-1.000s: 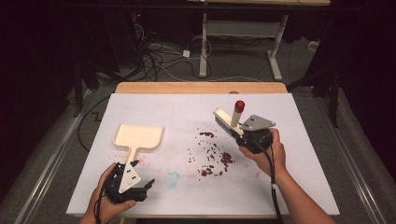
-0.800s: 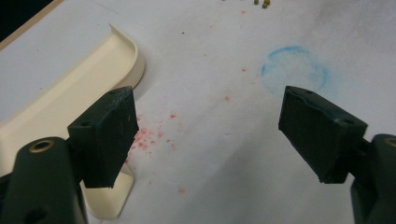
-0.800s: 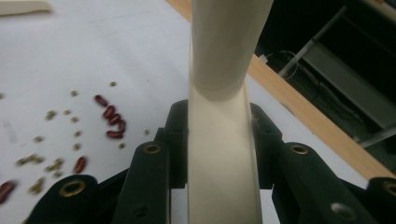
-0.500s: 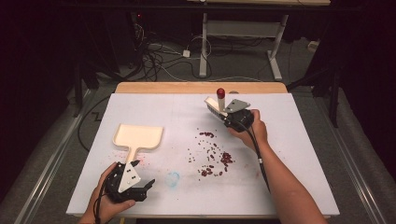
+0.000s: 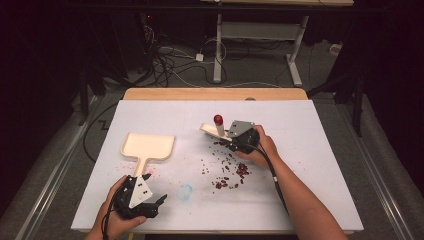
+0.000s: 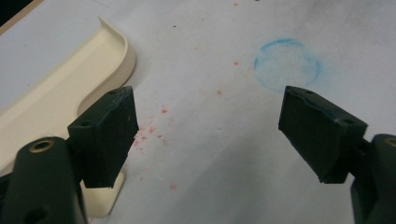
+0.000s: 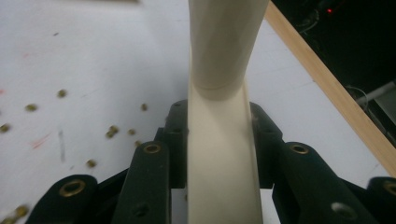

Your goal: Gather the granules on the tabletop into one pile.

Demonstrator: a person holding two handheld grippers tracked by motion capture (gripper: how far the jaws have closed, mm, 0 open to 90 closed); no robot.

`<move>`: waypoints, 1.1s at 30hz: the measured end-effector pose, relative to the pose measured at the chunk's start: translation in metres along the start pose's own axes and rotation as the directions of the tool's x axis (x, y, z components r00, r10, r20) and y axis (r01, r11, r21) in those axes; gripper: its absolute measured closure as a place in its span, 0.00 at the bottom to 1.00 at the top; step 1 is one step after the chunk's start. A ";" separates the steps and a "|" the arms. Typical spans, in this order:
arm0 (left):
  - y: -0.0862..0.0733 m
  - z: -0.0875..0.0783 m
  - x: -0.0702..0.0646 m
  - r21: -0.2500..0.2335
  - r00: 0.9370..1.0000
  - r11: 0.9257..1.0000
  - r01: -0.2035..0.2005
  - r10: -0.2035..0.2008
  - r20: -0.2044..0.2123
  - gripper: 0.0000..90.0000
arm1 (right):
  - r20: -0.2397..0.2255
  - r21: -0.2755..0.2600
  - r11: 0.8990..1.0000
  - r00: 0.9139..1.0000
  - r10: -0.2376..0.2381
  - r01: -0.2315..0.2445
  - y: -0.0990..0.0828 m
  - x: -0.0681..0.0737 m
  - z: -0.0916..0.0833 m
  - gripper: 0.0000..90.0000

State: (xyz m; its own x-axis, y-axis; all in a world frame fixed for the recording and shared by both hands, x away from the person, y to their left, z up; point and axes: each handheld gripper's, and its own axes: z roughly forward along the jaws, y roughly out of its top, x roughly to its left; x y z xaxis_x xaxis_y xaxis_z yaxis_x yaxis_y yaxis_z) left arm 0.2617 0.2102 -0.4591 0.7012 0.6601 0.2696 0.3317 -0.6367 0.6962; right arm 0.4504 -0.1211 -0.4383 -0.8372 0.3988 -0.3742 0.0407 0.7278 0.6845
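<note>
One cream brush [image 5: 216,128] with a red knob sits clamped by its handle between the right gripper [image 5: 239,141]'s jaws, bristles ahead of it. Scattered beans [image 5: 227,172] lie just behind and beside it, countless. One dustpan [image 5: 148,147] lies directly ahead of the left gripper [image 5: 150,202], whose jaws gape empty. Open white table [image 5: 320,165] lies around them.

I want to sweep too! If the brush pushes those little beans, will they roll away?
Probably some will. The beans look small, rounded and loose, already scattered over the smooth white table, so a hard push may send them skittering. They seem light, so gentle strokes of the brush toward the dustpan should likely move them.
</note>
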 end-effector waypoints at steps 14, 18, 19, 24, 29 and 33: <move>0.003 0.004 -0.003 0.015 1.000 1.000 -0.015 0.015 0.018 0.21 | -0.149 -0.083 0.995 0.986 -0.073 0.061 -0.025 0.016 -0.047 0.75; 0.004 0.007 -0.003 0.020 1.000 1.000 -0.017 0.016 0.022 0.21 | -0.163 -0.099 0.993 0.983 -0.083 0.067 -0.033 0.022 -0.059 0.75; 0.004 0.007 -0.003 0.023 1.000 1.000 -0.020 0.019 0.023 0.21 | -0.168 -0.102 0.993 0.982 -0.084 0.067 -0.034 0.024 -0.061 0.75; 0.006 0.007 -0.003 0.020 1.000 1.000 -0.016 0.015 0.021 0.21 | -0.132 -0.128 0.989 0.987 -0.088 0.071 -0.033 0.027 -0.072 0.75; 0.006 0.007 -0.003 0.017 1.000 1.000 -0.014 0.014 0.024 0.21 | -0.069 -0.130 0.990 0.996 -0.062 0.052 -0.025 0.020 -0.074 0.75; 0.006 0.008 -0.003 0.017 1.000 1.000 -0.011 0.011 0.028 0.21 | 0.001 -0.100 0.994 0.999 -0.033 0.033 -0.009 0.011 -0.063 0.75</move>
State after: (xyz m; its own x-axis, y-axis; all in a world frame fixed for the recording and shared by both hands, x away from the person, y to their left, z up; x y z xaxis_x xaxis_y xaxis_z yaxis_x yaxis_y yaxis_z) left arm 0.2667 0.2016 -0.4611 0.7218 0.6421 0.2585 0.3346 -0.6506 0.6818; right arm 0.4067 -0.1583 -0.4088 -0.8375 0.3753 -0.3971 -0.0415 0.6810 0.7311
